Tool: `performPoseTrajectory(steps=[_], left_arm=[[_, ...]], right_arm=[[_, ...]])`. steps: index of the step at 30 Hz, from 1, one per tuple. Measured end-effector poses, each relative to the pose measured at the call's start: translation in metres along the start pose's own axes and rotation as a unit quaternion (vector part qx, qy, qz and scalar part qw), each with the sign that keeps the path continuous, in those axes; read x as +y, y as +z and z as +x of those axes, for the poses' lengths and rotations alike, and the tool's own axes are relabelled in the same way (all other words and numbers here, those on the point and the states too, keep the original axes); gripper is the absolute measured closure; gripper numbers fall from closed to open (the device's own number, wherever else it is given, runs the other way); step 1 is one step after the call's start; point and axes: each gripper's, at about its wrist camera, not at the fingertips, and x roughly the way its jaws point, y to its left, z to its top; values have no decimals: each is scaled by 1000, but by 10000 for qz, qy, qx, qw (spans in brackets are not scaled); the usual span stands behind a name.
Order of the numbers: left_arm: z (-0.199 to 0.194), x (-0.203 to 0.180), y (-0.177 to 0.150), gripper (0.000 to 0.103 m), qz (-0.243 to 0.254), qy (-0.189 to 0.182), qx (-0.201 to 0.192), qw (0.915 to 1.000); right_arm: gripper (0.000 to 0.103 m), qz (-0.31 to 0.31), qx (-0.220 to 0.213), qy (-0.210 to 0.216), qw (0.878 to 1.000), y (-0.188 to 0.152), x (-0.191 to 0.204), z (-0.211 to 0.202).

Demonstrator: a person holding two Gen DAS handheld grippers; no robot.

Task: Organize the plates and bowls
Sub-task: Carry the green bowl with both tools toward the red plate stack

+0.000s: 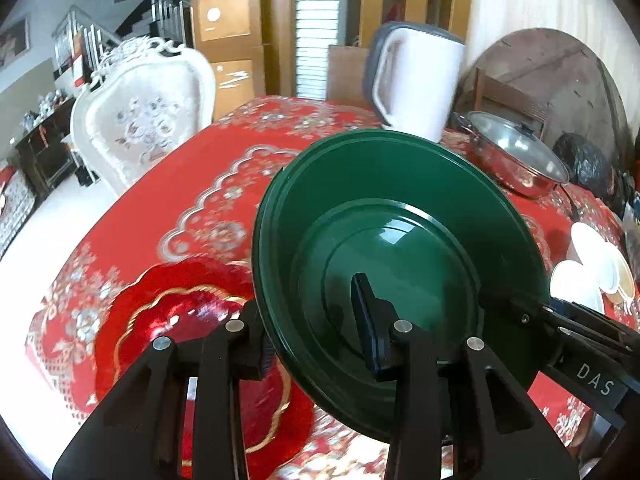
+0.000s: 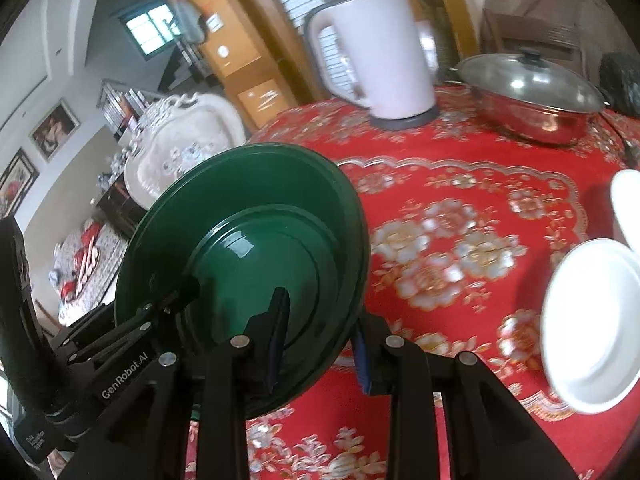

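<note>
The glossy dark-green round plastic plate point(image 1: 400, 248) is pinched at opposite rims by the left gripper point(image 1: 316, 332) and right gripper point(image 2: 320, 340), evidently for steady carriage above the red floral tablecloth point(image 2: 460, 240).

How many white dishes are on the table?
2 clearly: a near white dish and another white dish behind it at the table's right edge. The left view hints at more stacked there; some may be hidden.
</note>
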Motion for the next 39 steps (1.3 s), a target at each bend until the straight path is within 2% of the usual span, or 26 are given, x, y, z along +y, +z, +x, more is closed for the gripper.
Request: performPoseTrajectory(steps=[9,20,26,39], left_arm=[[-23,61,-25,69,-351,278,0,9990],[-16,121,-57,69,-845,507,282,9947],[-8,133,-67,69,-949,548,386,9932],[4,140,-81,69,-1033,623,445,9917]], right_arm=[[73,-550,220,230,9980,-15,56,19],[71,-1078,657,304,9915,-33,110,57],[71,-1188,907,270,9884,-45,121,76],[71,-1286,1159,167,9848,-56,129,87]])
